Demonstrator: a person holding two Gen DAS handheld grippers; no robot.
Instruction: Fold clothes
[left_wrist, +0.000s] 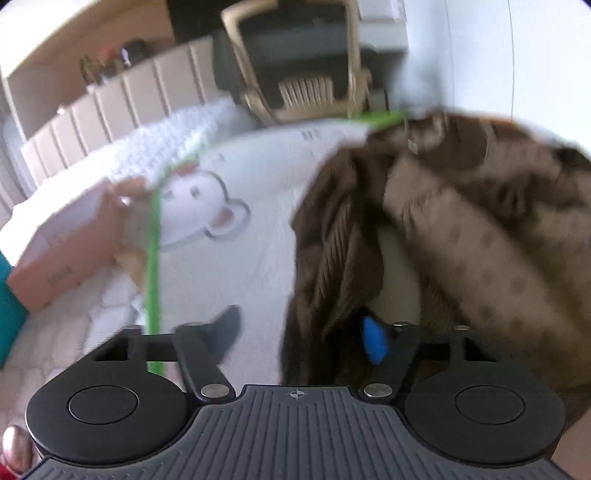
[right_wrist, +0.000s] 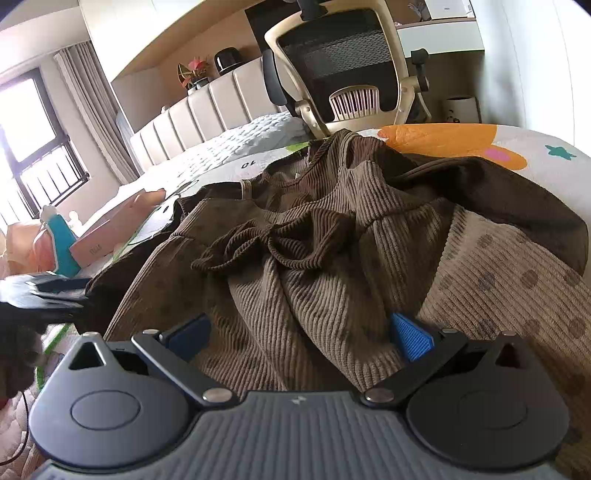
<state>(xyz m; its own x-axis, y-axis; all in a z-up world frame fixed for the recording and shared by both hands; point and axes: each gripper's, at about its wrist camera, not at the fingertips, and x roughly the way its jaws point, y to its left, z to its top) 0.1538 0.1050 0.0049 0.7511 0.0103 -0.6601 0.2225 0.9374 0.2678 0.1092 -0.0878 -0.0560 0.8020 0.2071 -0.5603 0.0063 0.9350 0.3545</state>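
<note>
I am hovering my left gripper (left_wrist: 299, 336) and right gripper (right_wrist: 299, 338), both spread apart, over the brown ribbed sweater (right_wrist: 314, 258) lying bunched and unfolded on the printed play mat (right_wrist: 461, 142), so folding is remaining.

The left wrist view is motion-blurred throughout. The brown garment (left_wrist: 461, 229) covers part of the left gripper's blue pad (left_wrist: 373, 339) and runs off the right edge.

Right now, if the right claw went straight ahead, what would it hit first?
Most likely the crumpled brown ribbed corduroy garment: the open right claw points straight into its folds, and fabric already lies between the fingers. Exact depth is unclear.
</note>
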